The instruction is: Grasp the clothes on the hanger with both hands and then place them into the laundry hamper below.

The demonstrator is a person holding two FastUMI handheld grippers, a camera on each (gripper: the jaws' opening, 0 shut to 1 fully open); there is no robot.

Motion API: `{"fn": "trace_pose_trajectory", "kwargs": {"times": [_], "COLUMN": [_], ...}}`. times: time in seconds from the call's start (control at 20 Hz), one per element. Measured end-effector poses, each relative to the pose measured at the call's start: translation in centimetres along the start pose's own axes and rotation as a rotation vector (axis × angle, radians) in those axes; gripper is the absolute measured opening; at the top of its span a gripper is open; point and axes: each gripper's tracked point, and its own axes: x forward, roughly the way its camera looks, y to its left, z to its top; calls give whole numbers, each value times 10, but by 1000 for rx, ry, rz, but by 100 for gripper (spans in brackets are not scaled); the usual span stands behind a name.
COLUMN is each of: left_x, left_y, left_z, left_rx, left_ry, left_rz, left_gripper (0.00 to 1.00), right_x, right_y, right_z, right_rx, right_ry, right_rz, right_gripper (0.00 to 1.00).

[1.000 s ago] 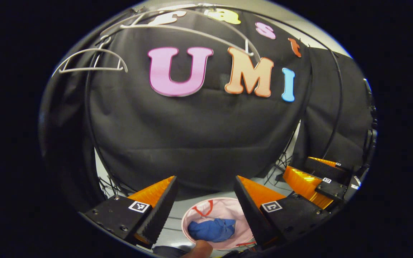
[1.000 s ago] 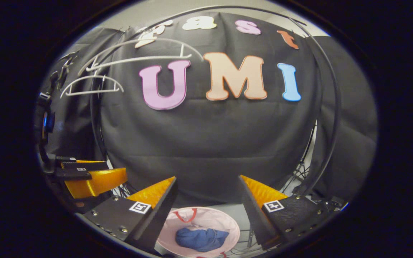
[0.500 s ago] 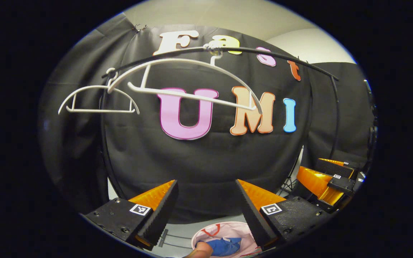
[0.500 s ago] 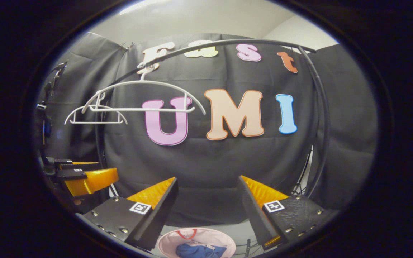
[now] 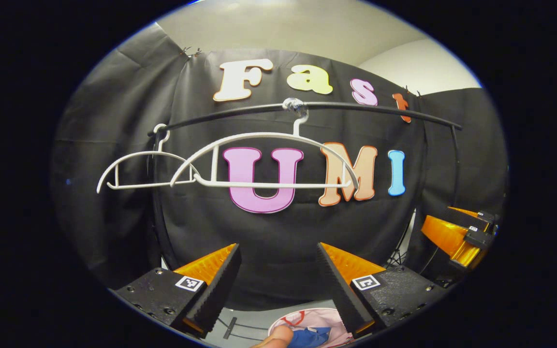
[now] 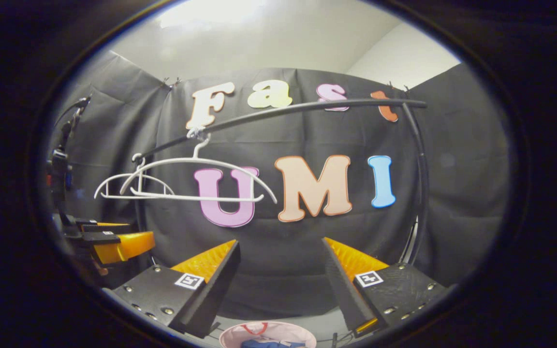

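Observation:
A blue garment (image 5: 310, 337) lies bunched inside the pink laundry hamper (image 5: 318, 319) on the floor, at the bottom edge of the left gripper view. The right gripper view shows the same garment (image 6: 266, 344) in the hamper (image 6: 285, 331). Two bare white hangers hang from the black rail (image 5: 356, 107): a large one (image 5: 269, 184) and a smaller one (image 5: 143, 185) to its left. My left gripper (image 5: 278, 280) is open and holds nothing. My right gripper (image 6: 281, 280) is open too, well above the hamper. Both point at the booth wall below the hangers.
A fingertip (image 5: 273, 339) of the holding hand shows at the bottom edge. The right gripper (image 5: 457, 232) appears at the far right of the left gripper view, the left gripper (image 6: 114, 241) at the far left of the right one. The rail's upright (image 6: 421, 193) curves down on the right.
Both grippers have risen and tilted upward. The hamper with the blue garment has slid to the bottom edge of both views, and the hangers and rail have come down toward the middle.

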Motion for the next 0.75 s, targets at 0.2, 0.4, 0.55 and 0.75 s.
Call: {"fn": "trace_pose_trajectory", "kwargs": {"times": [0.2, 0.4, 0.55, 0.75], "left_x": [-5, -13, -20, -32], "left_y": [-2, -18, -35, -47], "left_z": [1, -4, -4, 4], "left_rx": [-6, -8, 8, 42], "left_ry": [3, 6, -6, -46], "left_rz": [3, -20, -49, -54], "left_gripper": [94, 94, 96, 94], "right_x": [-19, -40, -48, -50], "right_y": [-16, -31, -39, -59], "right_z": [21, 21, 19, 10], "right_rx": [13, 19, 26, 12], "right_ry": [-30, -34, -34, -15], "right_rz": [-13, -14, -12, -49], "right_gripper": [96, 98, 98, 96]}}
